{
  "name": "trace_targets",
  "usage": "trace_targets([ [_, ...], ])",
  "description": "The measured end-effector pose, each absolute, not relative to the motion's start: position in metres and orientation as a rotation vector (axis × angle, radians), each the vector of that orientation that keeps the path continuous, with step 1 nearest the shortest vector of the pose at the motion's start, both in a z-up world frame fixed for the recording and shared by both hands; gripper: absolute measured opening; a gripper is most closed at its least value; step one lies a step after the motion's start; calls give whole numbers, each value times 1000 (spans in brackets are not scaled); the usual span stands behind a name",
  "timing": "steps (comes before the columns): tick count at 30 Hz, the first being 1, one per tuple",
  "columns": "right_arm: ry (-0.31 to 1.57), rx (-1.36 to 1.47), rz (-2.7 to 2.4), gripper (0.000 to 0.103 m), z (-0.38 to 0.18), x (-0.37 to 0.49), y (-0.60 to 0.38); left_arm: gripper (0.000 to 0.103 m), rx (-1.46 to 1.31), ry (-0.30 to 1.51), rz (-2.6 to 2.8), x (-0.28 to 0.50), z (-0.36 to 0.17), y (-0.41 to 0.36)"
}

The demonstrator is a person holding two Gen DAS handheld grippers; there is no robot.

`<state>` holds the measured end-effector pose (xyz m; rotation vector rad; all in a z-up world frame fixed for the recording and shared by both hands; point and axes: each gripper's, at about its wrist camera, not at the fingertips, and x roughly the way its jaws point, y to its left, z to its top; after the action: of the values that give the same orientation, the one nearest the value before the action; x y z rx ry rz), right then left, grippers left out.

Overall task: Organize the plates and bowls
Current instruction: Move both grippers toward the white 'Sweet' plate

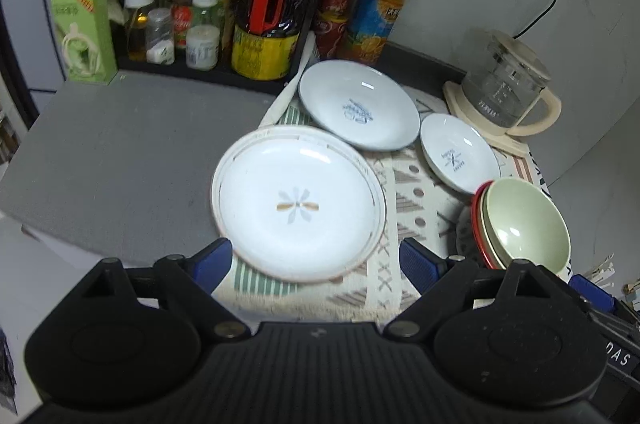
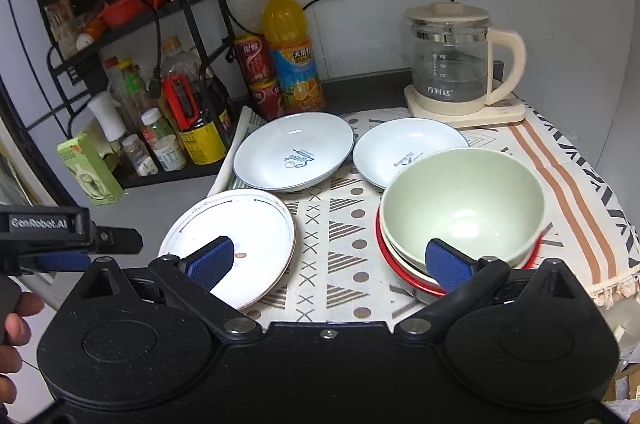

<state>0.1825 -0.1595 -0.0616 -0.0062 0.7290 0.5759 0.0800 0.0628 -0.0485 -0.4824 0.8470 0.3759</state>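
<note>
Sorting crockery on patterned cloth [image 2: 340, 224]: bowl stack [image 2: 460, 216] nested; three plates loose. Left gripper [image 1: 316, 260] wide, empty, facing gold-rimmed plate [image 1: 298, 204]. Right gripper [image 2: 328, 264] wide, empty. Next, likely: pinch that rim, stack plates.

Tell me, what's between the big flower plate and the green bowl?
Only bare patterned cloth lies between the flower plate and the green bowl, seen in the right wrist view.

The left gripper [image 1: 316, 260] points steeply downward, its blue pads [image 1: 210, 260] spread wide with nothing pressed between them. The right gripper [image 2: 330, 262] tilts down less steeply, jaws fully apart and empty. A hand [image 2: 14, 328] shows at the near left edge of the right wrist view.
</note>
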Motion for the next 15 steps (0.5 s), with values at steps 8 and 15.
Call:
trace_targets([
  [8,748,5,560,103,-65,205,-130,89,-488,867,365,111,-52,94],
  [15,764,9,541,103,-68,225,-105,89,-484,873,343,137,-54,118],
])
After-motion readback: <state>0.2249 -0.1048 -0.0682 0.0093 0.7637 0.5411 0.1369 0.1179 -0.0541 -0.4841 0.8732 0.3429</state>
